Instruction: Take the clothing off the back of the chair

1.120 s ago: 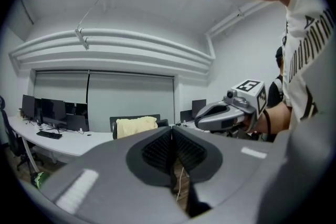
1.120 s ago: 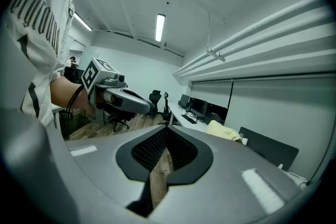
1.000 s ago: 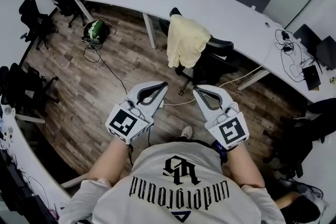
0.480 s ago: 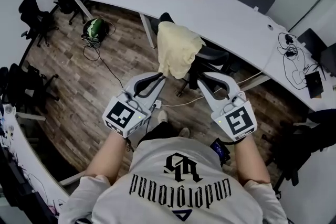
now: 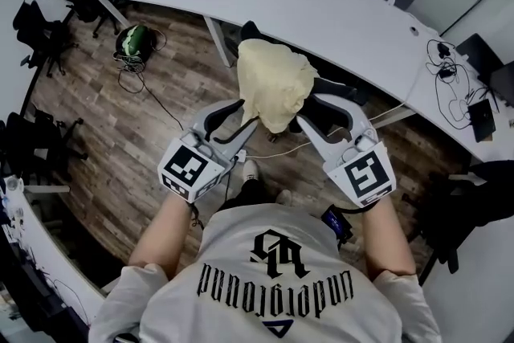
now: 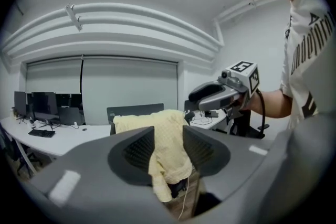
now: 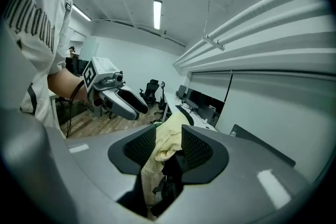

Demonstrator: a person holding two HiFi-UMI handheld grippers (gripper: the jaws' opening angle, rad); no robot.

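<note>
Head view: the left gripper (image 5: 246, 115) and right gripper (image 5: 307, 111) meet at frame centre, each with jaws spread wide and clamped on nothing. They flank the lower hem of the yellow garment (image 5: 273, 80), which drapes over the back of the black chair (image 5: 337, 89). Each gripper view shows the cloth in the gap between its jaws (contact cannot be told). The white desk (image 5: 337, 12) curves across the upper frame, behind the chair.

Person wears a white short-sleeved T-shirt (image 5: 273, 285) with black gothic lettering and an emblem. The left claw (image 5: 243, 112) and right claw (image 5: 312, 110) have grey shells, black ribbed pads (image 6: 139, 152) and a white, black-marked cube (image 5: 191, 173) each. A black cable (image 6: 261, 110) loops at the right claw.
</note>
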